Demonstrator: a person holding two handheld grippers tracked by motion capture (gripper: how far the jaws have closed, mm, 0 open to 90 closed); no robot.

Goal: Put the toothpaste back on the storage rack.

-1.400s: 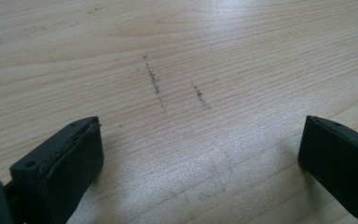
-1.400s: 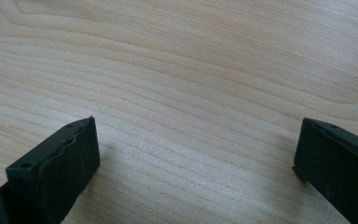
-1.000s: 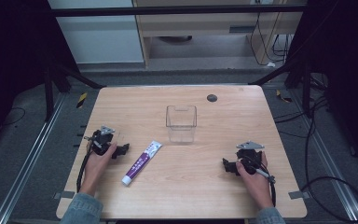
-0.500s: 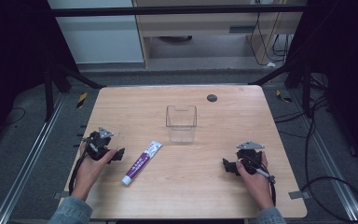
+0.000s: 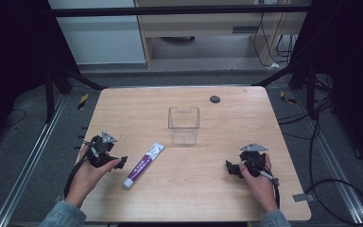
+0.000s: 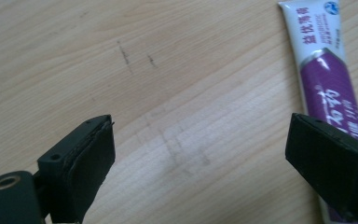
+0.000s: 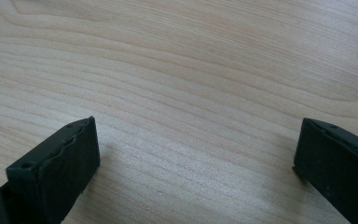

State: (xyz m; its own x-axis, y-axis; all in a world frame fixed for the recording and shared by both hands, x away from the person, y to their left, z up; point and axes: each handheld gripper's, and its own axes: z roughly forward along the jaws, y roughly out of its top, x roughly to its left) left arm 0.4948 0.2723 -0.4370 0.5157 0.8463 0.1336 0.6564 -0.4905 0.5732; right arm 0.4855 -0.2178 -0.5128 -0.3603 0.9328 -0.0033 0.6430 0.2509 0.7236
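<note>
- High view: the left gripper (image 5: 116, 162) rests low over the table (image 5: 227, 198) near its left edge, held in the person's left hand (image 5: 89, 176), jaws spread and pointing right toward the tube (image 5: 144, 164).
- The tube lies flat on the wood just beside that gripper's tips — close, but apart from them. It is white with a purple band and runs on a slant, its flat crimped end up and to the right, its cap end down and to the left.
- A clear box (image 5: 184, 125) stands upright near the middle of the table, just past the tube's upper end and apart from it.
- The right gripper (image 5: 230, 169) sits well off to the right in the right hand (image 5: 257, 182), jaws pointing left over bare wood; a cable (image 5: 274, 182) trails back along the hand.
- A small dark disc (image 5: 215, 99) lies near the far edge.
- Left gripper view: the two black jaws stand wide apart with bare wood between them. The tube (image 6: 324, 79) runs along the right side, its lower part passing behind the right jaw — whether they touch I cannot tell.
- Right gripper view: the jaws are spread wide over plain wood grain (image 7: 191, 84), pinching nothing.
</note>
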